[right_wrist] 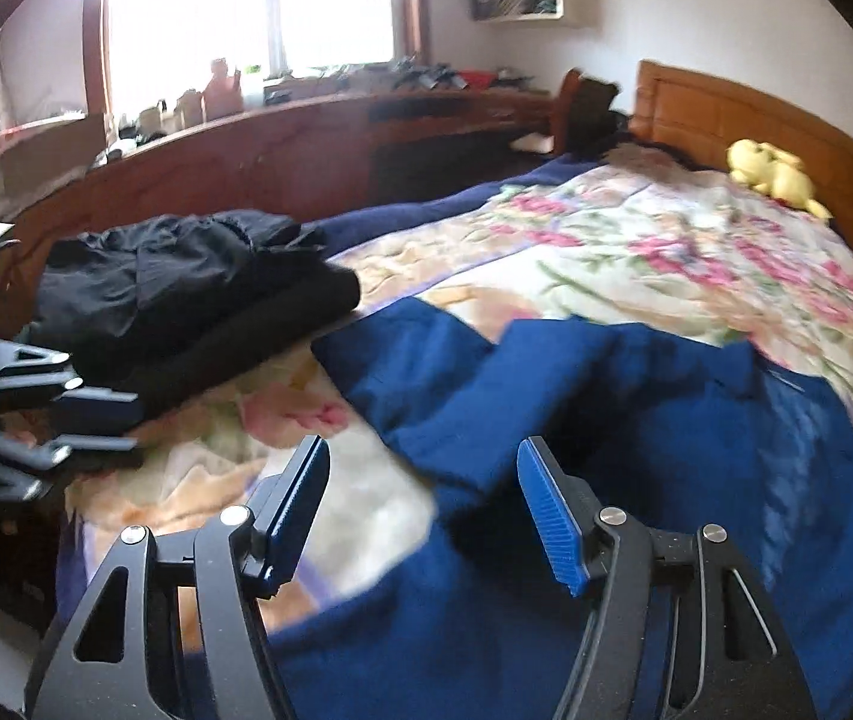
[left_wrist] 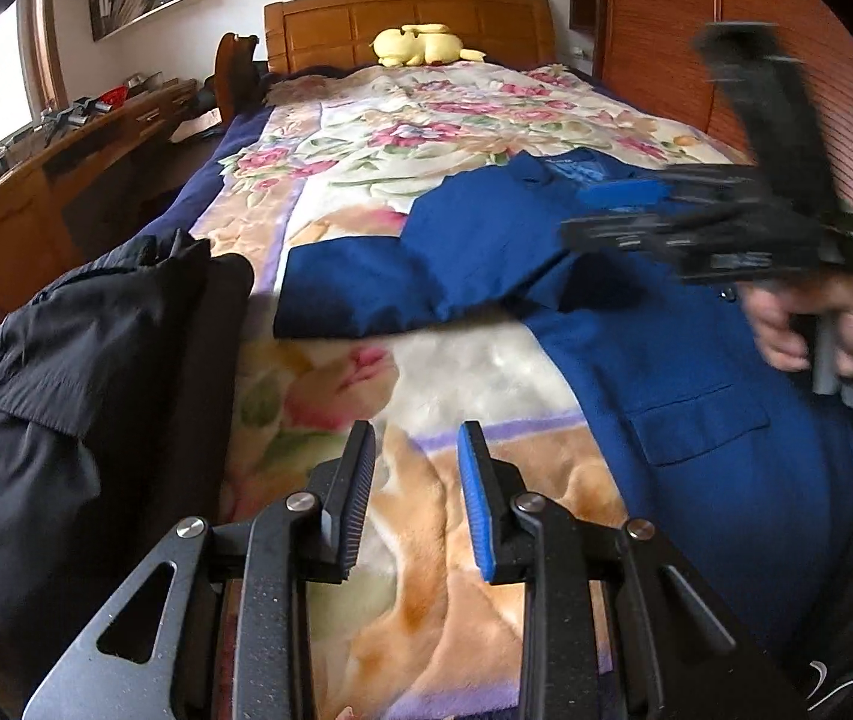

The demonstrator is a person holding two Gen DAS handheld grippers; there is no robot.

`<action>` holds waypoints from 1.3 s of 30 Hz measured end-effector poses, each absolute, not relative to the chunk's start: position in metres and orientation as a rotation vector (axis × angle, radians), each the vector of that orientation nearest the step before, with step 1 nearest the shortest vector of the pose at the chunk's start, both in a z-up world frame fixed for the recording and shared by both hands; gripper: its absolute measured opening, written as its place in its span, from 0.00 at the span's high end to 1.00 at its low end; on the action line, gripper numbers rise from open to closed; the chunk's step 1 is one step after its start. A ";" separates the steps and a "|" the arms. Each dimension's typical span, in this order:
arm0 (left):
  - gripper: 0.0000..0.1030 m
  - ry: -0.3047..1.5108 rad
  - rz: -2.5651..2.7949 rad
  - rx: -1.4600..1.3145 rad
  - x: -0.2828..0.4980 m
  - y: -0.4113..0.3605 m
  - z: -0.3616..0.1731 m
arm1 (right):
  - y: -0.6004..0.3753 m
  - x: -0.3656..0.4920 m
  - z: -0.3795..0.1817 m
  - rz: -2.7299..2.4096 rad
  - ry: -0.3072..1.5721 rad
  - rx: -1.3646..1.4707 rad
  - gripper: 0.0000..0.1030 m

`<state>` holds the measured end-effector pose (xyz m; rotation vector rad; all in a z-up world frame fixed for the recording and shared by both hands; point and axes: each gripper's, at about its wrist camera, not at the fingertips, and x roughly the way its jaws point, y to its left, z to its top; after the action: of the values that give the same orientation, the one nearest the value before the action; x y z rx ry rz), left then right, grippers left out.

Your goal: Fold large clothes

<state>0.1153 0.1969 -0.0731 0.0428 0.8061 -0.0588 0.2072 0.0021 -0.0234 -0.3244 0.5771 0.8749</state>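
Note:
A blue jacket (left_wrist: 684,372) lies spread on the floral blanket (left_wrist: 426,120), one sleeve (left_wrist: 378,288) folded across towards the left. My left gripper (left_wrist: 417,429) hovers over bare blanket just left of the jacket's hem, open, with nothing between its fingers. My right gripper (left_wrist: 573,215) is blurred above the jacket's chest, and a hand (left_wrist: 816,324) holds its grip. In the right wrist view the right gripper (right_wrist: 423,447) stands open over the blue jacket (right_wrist: 636,432), holding nothing. The left gripper (right_wrist: 137,423) shows at the left edge of that view.
A folded black jacket (left_wrist: 78,360) sits at the bed's left edge, also seen as the black pile (right_wrist: 186,288). A yellow plush toy (left_wrist: 420,42) lies by the wooden headboard (left_wrist: 408,18). A cluttered desk (right_wrist: 306,120) runs along the window side, and a wardrobe (left_wrist: 696,30) stands to the right.

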 end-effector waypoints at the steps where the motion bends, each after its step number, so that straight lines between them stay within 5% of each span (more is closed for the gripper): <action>1: 0.72 0.802 -0.058 0.039 0.114 0.199 -0.073 | 0.014 0.215 -0.029 0.888 0.601 -0.335 0.35; 12: 0.71 0.791 -0.071 0.005 0.106 0.207 -0.082 | 0.095 0.287 -0.102 0.852 0.847 -0.536 0.35; 13: 0.71 0.793 -0.071 0.003 0.106 0.207 -0.084 | 0.099 0.288 -0.108 0.845 0.847 -0.558 0.39; 15: 0.71 0.795 -0.075 -0.003 0.106 0.205 -0.085 | 0.106 0.291 -0.111 0.810 0.826 -0.597 0.64; 16: 0.71 0.796 -0.077 -0.004 0.107 0.204 -0.086 | 0.108 0.293 -0.112 0.779 0.812 -0.604 0.92; 17: 0.71 0.797 -0.077 -0.003 0.107 0.203 -0.086 | 0.108 0.293 -0.111 0.772 0.807 -0.593 0.97; 28: 0.71 0.777 -0.138 0.000 0.114 0.168 -0.081 | -0.018 0.278 -0.033 0.624 0.523 -0.181 0.98; 39: 0.71 0.751 -0.187 0.013 0.136 0.129 -0.073 | -0.095 0.277 -0.065 0.580 0.590 -0.201 0.97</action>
<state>0.1361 0.1294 -0.0730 0.0132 0.7511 -0.1874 0.2772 -0.0953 -0.0655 -0.2013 0.5898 0.5798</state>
